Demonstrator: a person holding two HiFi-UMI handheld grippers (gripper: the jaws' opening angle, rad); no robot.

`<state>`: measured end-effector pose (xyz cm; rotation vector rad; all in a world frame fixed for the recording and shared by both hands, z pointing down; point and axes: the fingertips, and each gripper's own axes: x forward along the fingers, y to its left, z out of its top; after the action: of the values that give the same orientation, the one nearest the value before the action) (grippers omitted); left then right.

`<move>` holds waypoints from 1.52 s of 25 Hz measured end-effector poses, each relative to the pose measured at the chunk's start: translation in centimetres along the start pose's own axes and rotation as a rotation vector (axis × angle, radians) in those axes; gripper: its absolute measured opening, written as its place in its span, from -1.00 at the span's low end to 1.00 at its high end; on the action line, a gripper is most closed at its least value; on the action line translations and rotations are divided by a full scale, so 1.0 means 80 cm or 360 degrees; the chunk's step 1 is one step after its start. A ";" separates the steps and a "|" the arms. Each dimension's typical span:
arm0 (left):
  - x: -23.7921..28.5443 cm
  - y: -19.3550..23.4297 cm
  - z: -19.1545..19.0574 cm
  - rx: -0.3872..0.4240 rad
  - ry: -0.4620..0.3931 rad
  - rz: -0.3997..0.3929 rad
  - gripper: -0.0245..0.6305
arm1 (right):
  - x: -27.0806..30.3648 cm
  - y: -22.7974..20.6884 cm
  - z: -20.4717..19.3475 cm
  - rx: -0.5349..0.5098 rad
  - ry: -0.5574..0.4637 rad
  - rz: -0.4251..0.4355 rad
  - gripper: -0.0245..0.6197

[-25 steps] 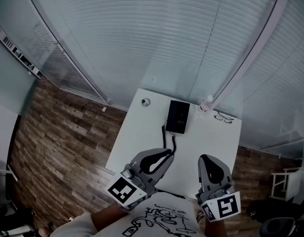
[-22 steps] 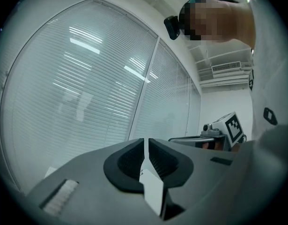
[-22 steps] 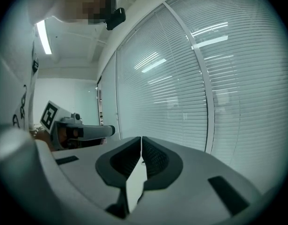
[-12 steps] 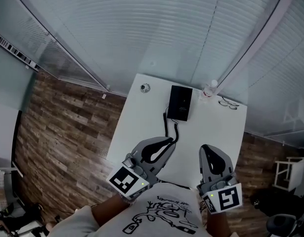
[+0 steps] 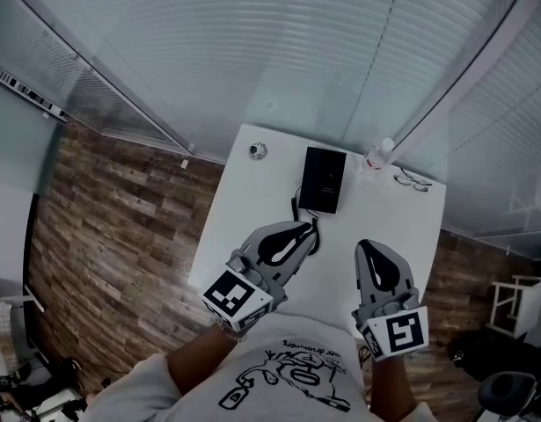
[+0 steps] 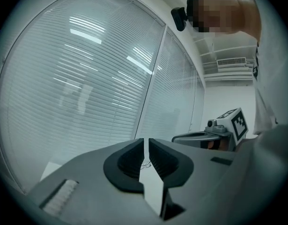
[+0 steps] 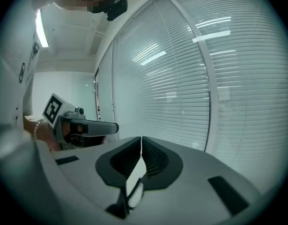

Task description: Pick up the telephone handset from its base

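1. The black telephone [image 5: 324, 179] lies on the white tabletop [image 5: 252, 214] close to its far edge, about midway along that edge. Its long axis runs from the far edge toward the near edge. At this size its handset cannot be told apart from the base.
2. A coiled cord [image 5: 296, 209] leaves the telephone's near left corner and trails toward the near edge. This suggests the handset sits on the left side, though that is only a judgement.
3. The left hand-held gripper [image 5: 307, 229] hovers over the middle of the tabletop, its tips just beside the cord. The telephone lies straight ahead of it toward the far edge. Its jaws are pressed together with nothing between them [image 6: 146, 142].
4. The right hand-held gripper [image 5: 365, 247] hangs nearer the right edge, with the telephone ahead and to its left. Its jaws also meet at the tips and hold nothing [image 7: 141, 142].
5. The left one is nearer the telephone and in line with its long axis. It would need to spread its jaws before reaching in.
6. No brand or label can be read on the telephone. The person's shirt [image 5: 288, 381] carries a line drawing with a script too small to read. Each gripper's cube shows only square markers.
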<state>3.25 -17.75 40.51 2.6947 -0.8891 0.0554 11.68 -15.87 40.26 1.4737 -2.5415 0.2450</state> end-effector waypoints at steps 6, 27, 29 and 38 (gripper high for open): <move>0.027 0.034 -0.028 -0.0037 0.0059 0.0009 -0.83 | 0.025 -0.016 -0.021 0.0010 0.0052 -0.0012 -0.90; 0.093 0.144 -0.162 -0.0200 0.0316 0.0112 -0.68 | 0.106 -0.052 -0.090 0.0069 0.0188 0.0020 -0.90; 0.099 0.153 -0.176 -0.0221 0.0341 0.0125 -0.67 | 0.111 -0.054 -0.092 0.0076 0.0192 0.0024 -0.90; 0.131 0.199 -0.224 -0.0298 0.0403 0.0174 -0.58 | 0.133 -0.068 -0.110 0.0096 0.0235 0.0029 -0.90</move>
<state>3.44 -30.62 63.28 2.3986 -0.9121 0.3135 11.95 -25.38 51.70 1.3980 -2.4512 0.4204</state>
